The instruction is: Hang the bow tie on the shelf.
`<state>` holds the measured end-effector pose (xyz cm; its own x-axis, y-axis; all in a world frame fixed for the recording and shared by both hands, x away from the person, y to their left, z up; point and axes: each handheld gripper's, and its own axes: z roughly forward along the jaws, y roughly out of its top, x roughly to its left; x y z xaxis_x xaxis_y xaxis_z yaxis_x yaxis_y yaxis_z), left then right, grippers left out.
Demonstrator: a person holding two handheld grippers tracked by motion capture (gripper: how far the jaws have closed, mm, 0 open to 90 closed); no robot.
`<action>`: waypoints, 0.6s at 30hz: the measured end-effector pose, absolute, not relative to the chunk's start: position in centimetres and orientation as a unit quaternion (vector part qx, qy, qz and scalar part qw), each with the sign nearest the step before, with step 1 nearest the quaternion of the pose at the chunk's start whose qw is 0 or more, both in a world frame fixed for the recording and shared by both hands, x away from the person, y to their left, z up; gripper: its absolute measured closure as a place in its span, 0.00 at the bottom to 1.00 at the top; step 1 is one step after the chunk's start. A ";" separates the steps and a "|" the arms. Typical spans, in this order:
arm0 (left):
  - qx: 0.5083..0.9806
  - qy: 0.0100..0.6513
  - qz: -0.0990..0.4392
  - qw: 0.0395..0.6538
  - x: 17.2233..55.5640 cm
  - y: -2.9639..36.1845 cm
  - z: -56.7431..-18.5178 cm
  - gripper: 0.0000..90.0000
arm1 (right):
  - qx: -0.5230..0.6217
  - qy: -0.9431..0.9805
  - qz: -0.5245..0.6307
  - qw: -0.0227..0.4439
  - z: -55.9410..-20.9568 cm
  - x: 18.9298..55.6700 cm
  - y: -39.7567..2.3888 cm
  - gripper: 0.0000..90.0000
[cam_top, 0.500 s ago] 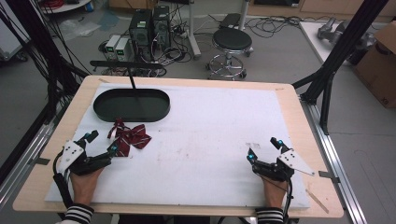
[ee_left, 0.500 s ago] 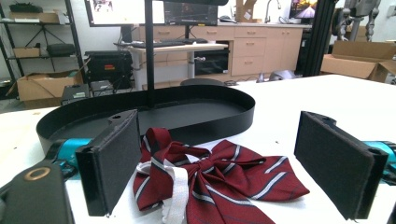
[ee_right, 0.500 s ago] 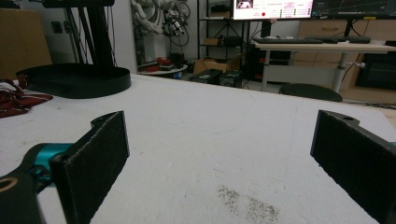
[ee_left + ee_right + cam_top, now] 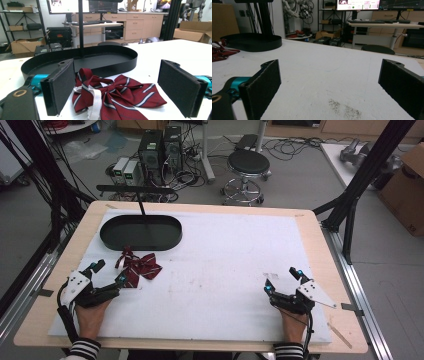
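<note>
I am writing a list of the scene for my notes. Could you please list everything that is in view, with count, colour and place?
bow tie: 1, dark red with pale stripes, on the mat just in front of the tray, near the left gripper
tray: 1, black, oval, far left of the mat, with a thin black post rising from it
mat: 1, white, covers most of the table
table: 1, light wood
stool: 1, black seat, on the floor behind the table
box: 1, brown cardboard, floor at far right
left gripper: 1, black, fingers open, near left
right gripper: 1, black, fingers open, near right
</note>
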<state>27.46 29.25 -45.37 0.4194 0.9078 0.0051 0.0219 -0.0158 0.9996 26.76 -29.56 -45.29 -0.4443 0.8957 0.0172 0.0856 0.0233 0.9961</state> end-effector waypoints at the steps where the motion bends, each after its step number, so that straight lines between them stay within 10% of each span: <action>1: 0.605 0.385 0.377 0.586 27.5 29.2 -45.4 0.17 | 0.394 0.623 0.577 0.350 -45.3 26.8 -29.6 0.04; 18: 0.641 0.382 0.374 0.551 27.7 29.3 -44.5 0.17 | 0.395 0.622 0.578 0.350 -45.3 26.8 -29.6 0.04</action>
<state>27.69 29.27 -44.55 0.4281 0.9019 0.0579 0.0787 -0.1010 0.9918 26.79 -29.60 -45.29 -0.4432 0.8962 0.0206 0.0860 0.0196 0.9961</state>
